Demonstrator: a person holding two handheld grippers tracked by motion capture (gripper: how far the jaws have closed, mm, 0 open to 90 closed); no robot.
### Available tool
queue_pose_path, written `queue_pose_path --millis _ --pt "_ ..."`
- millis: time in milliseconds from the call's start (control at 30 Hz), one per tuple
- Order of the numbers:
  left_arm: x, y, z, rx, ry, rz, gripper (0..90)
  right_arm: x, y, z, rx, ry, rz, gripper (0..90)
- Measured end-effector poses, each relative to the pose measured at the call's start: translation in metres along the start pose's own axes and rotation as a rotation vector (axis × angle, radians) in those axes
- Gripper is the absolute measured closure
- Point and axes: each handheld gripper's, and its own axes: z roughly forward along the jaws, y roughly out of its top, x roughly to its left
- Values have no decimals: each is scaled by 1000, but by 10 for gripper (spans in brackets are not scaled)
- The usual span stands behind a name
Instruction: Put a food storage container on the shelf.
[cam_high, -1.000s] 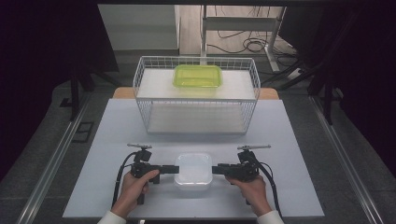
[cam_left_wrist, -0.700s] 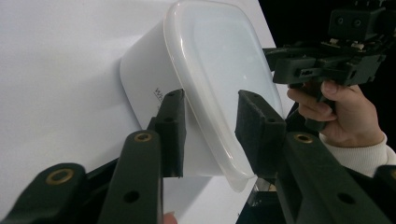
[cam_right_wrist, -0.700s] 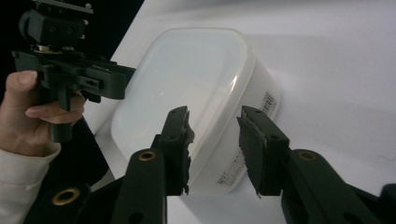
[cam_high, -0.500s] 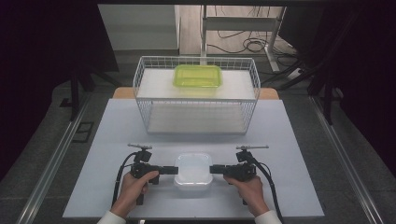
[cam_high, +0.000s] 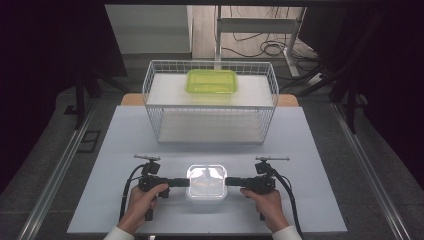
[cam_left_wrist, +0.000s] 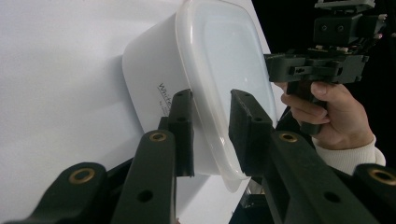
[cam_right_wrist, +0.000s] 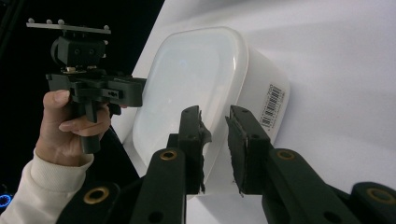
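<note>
A white lidded container (cam_high: 205, 181) sits on the table near its front edge, between my two grippers. My left gripper (cam_high: 186, 182) points at its left side and my right gripper (cam_high: 227, 182) at its right side. In the left gripper view the container (cam_left_wrist: 154, 70) has its lid rim running between the jaws of my left gripper (cam_left_wrist: 212, 123). One pad is under the lip, the other over the lid, and a sliver of gap is left. My right gripper (cam_right_wrist: 215, 135) straddles the container's (cam_right_wrist: 187, 79) opposite rim the same way. Both pairs of jaws have just been closing.
A white wire basket (cam_high: 210, 125) stands at the back of the white table (cam_high: 100, 165). A green lidded container (cam_high: 212, 81) rests on the basket's upper shelf. Dark floor and metal rails flank the table. Cables trail back from both grippers toward the person's hands (cam_high: 142, 205).
Both pairs of jaws have narrowed around the white container's rim. The hands and the container have kept their places.
</note>
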Motion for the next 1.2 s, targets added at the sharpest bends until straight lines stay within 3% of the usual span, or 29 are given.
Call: queue_pose_path --millis 167,533,1033,1200 --pt "-2 -1 -3 -14 -22 14 744 2 0 -2 -6 -7 -11 766" --pt "-4 -1 -4 -24 -13 31 788 5 1 -6 -14 -2 -46 797" --pt "-11 0 -7 -39 -4 84 807 10 2 -7 -23 -35 -95 829" --pt "-10 0 -8 -36 3 83 807 10 2 -7 -22 -34 -100 831"
